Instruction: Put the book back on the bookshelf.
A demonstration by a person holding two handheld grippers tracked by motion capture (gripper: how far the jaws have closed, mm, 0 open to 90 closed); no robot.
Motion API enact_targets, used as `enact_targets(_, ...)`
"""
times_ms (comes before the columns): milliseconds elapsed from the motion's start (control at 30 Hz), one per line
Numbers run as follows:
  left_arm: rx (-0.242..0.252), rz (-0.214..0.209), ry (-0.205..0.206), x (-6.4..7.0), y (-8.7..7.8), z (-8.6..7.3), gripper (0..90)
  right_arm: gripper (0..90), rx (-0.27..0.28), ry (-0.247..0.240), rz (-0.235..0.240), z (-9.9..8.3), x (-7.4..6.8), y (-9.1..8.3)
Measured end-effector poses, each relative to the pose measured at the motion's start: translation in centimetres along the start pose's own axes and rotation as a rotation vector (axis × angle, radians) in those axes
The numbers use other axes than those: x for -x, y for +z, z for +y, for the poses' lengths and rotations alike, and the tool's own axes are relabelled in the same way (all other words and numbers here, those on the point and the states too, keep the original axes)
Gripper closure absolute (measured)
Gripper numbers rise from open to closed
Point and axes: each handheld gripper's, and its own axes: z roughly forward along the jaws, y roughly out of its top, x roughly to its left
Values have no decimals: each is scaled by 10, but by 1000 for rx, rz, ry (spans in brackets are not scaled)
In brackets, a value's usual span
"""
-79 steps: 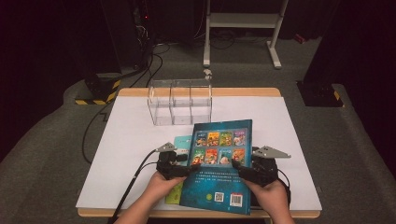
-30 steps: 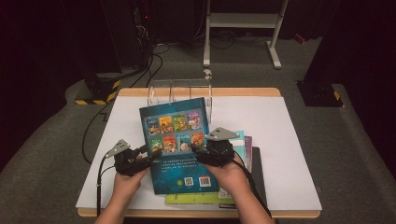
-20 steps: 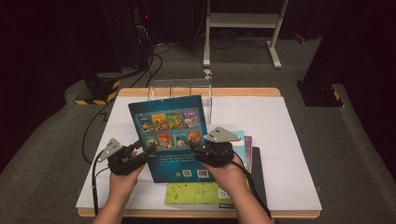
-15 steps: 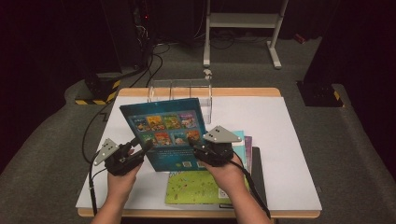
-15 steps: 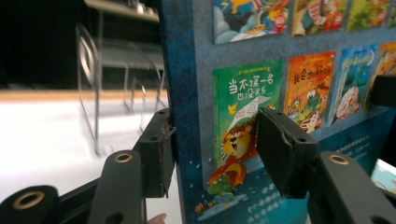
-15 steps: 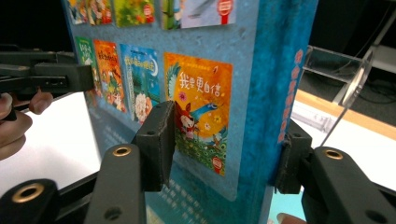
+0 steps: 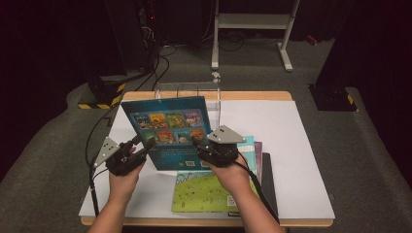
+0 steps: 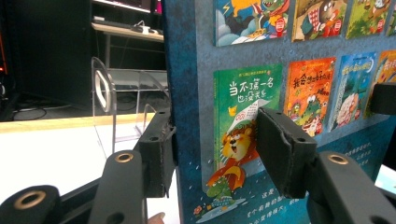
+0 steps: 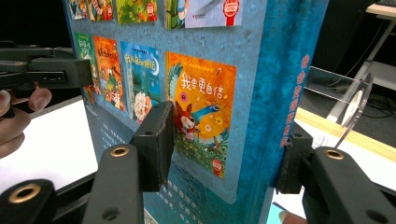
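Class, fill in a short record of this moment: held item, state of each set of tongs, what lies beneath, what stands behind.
Held item: blue book, lifted, tilted
Left tongs: shut on book's left edge
Right tongs: shut on book's spine side
Beneath: green book on other books, on white table
Behind: clear rack

"我要更自信" and "当不了第一名也没关系" on blue book's (image 9: 261, 93) back cover
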Motion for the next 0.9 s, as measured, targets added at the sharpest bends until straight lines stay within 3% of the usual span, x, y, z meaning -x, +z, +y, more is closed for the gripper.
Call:
enact_targets(233,26,14,21,-6,4,-3,485,474,24,-15,8,0,5,12)
enact_targets(367,20,19,22,-9,6,-11,481,465,3,-24,1,-5,4,18)
enact_targets(567,42,6,1,-13,1,-22,477,462,3,-52,-8,-6,-3,19)
enact_targets(700,47,-5,20,-11,-7,-25,472,443,-2,-65,-11,-7,-11,16)
enact_targets(900,33,-6,25,-6,-15,-24,457,452,18,-44,49,-13,-9,7)
